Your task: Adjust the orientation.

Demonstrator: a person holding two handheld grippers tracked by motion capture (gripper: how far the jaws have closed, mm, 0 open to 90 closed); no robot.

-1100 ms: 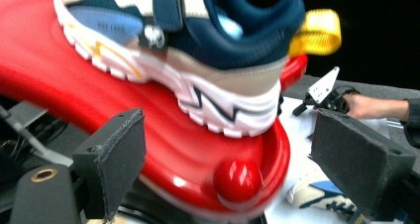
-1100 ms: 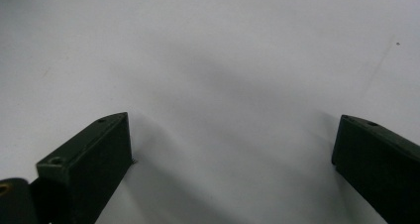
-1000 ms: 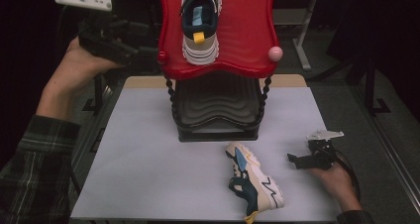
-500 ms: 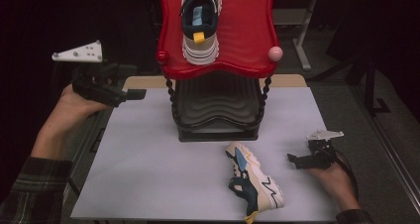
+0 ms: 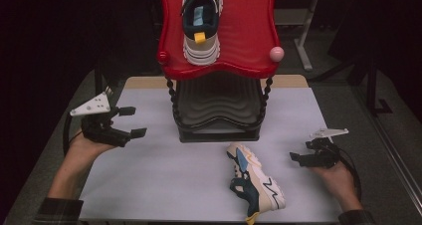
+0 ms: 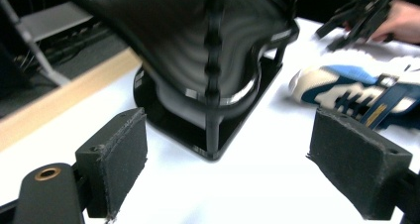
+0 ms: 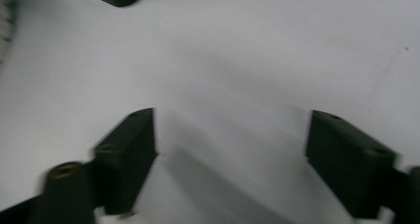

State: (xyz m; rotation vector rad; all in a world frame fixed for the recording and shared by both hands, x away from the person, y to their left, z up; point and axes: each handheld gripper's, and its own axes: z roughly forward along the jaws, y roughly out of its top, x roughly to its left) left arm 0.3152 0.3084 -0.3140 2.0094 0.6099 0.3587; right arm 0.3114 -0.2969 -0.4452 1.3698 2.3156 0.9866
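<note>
Two-tier shoe rack point(image 5: 219, 110) at the back middle of a white table point(image 5: 149, 185), red top shelf point(image 5: 249, 31) carrying one sneaker point(image 5: 200, 23) with its toe toward the viewer. Second sneaker point(image 5: 255, 182), cream with blue and navy panels, lying on the table just in front of the rack, a little right of centre, toe toward the rack and heel toward the near edge. Left gripper point(image 5: 130, 121) held above the table's left edge, empty, jaws spread wide and aimed toward the rack; from the left gripper view, the rack's black base point(image 6: 208, 135) ahead and the loose sneaker point(image 6: 356, 92) off to the right. Right gripper point(image 5: 297, 159) low on the table just right of the loose sneaker, apart from it, also empty with jaws wide apart over bare table. Likely step: picking up the loose sneaker to shelve it beside its mate. Best done with the nearer right gripper: approach from the side, close across the firm heel or collar rather than the soft toe or laces, lift level, keep clear of the rack's posts, and set it down sole flat beside the other sneaker. Left gripper useful for steadying the rack.
</note>
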